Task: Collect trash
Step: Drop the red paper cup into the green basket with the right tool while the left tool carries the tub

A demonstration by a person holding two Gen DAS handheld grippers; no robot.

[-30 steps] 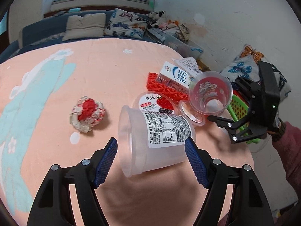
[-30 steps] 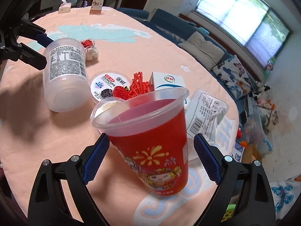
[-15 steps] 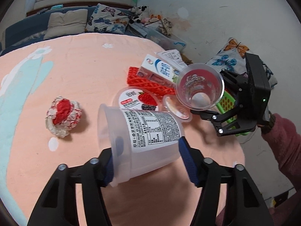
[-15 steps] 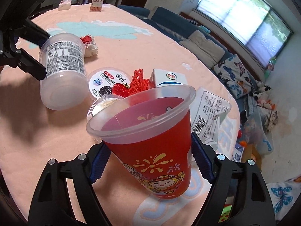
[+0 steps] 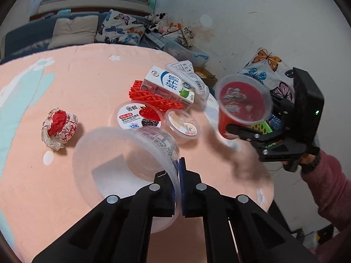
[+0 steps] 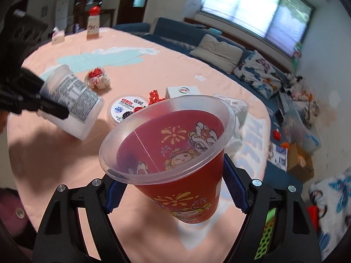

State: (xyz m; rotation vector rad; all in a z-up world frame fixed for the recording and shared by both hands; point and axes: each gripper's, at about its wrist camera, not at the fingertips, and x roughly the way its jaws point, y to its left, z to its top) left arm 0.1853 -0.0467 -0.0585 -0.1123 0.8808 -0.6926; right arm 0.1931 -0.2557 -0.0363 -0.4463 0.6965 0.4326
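Observation:
A clear plastic tub (image 5: 122, 153) with a printed label is tipped, its mouth towards the left wrist camera. My left gripper (image 5: 178, 164) is shut on the tub's thin wall at the rim, one finger inside and one outside. The right wrist view shows the same tub (image 6: 74, 100) held by the left gripper (image 6: 52, 109) at the far left. A red cartoon-printed cup (image 6: 175, 153) hangs tilted above the peach tablecloth, and my right gripper (image 6: 174, 188) is shut on its sides. From the left, the cup (image 5: 241, 105) and right gripper (image 5: 252, 120) are at the right.
On the table (image 5: 87, 76) lie a crumpled red-and-white wrapper (image 5: 59, 129), a yogurt cup with a berry lid (image 5: 139, 116), a small pudding cup (image 5: 183, 126), a milk carton (image 5: 169, 87), a red mesh piece (image 5: 151, 96) and clear packaging (image 5: 188, 74). A green perforated basket (image 5: 261, 129) shows behind the right gripper.
My left gripper went from wide around the tub's body to shut on its rim wall; the tub's mouth now faces the camera. My right gripper closed on the red cup, which tilted.

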